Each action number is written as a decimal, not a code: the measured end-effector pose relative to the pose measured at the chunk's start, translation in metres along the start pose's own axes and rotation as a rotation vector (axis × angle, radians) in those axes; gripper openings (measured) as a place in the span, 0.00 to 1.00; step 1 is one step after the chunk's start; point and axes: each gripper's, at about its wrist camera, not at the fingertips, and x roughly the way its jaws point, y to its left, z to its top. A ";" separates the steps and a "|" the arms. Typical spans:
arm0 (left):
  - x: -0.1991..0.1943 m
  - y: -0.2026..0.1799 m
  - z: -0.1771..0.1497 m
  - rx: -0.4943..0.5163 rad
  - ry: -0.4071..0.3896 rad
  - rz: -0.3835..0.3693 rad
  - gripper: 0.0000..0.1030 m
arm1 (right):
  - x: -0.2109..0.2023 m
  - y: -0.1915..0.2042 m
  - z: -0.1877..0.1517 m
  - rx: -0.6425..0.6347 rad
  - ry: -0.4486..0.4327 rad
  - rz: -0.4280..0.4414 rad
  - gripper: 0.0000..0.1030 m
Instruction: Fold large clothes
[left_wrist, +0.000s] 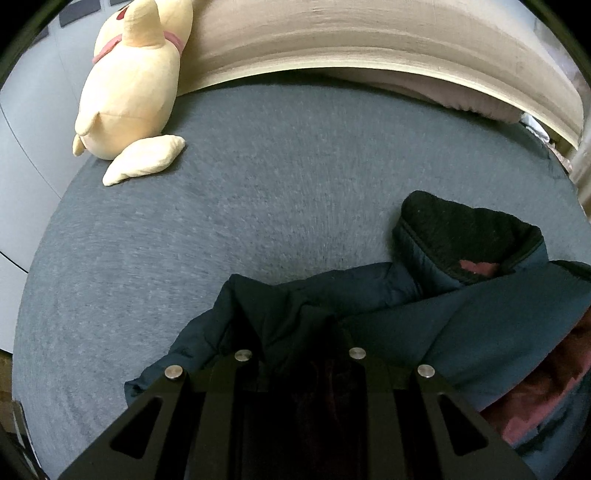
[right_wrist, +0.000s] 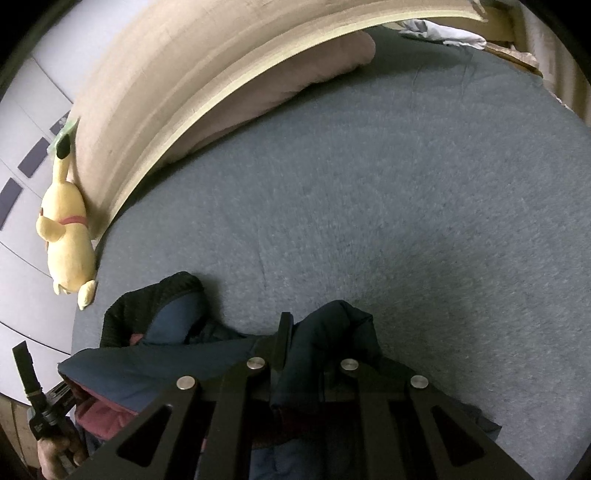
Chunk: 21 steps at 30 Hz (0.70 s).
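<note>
A dark navy padded jacket (left_wrist: 461, 317) with a black fleece collar (left_wrist: 465, 236) and maroon lining lies bunched on the grey bed (left_wrist: 258, 206). My left gripper (left_wrist: 299, 332) is shut on a fold of the jacket's near edge; its fingertips are buried in the dark cloth. In the right wrist view the jacket (right_wrist: 155, 369) lies at lower left, and my right gripper (right_wrist: 295, 343) is shut on a raised bunch of its cloth. The left gripper's body (right_wrist: 33, 398) and the hand holding it show at the lower left edge.
A yellow plush toy (left_wrist: 133, 81) leans against the beige headboard (left_wrist: 369, 40) at the bed's far left; it also shows in the right wrist view (right_wrist: 68, 236). A pinkish pillow (right_wrist: 288, 77) lies under the headboard. White cloth (right_wrist: 439, 33) sits at the far corner.
</note>
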 end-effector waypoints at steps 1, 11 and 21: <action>0.001 0.000 0.000 0.000 0.001 0.000 0.19 | 0.002 0.000 0.001 0.000 0.002 -0.001 0.10; 0.001 0.003 0.005 0.013 0.033 -0.026 0.21 | 0.003 -0.012 0.003 0.094 0.030 0.053 0.13; -0.020 0.034 0.027 -0.197 0.138 -0.309 0.63 | -0.029 -0.027 0.017 0.264 -0.029 0.344 0.90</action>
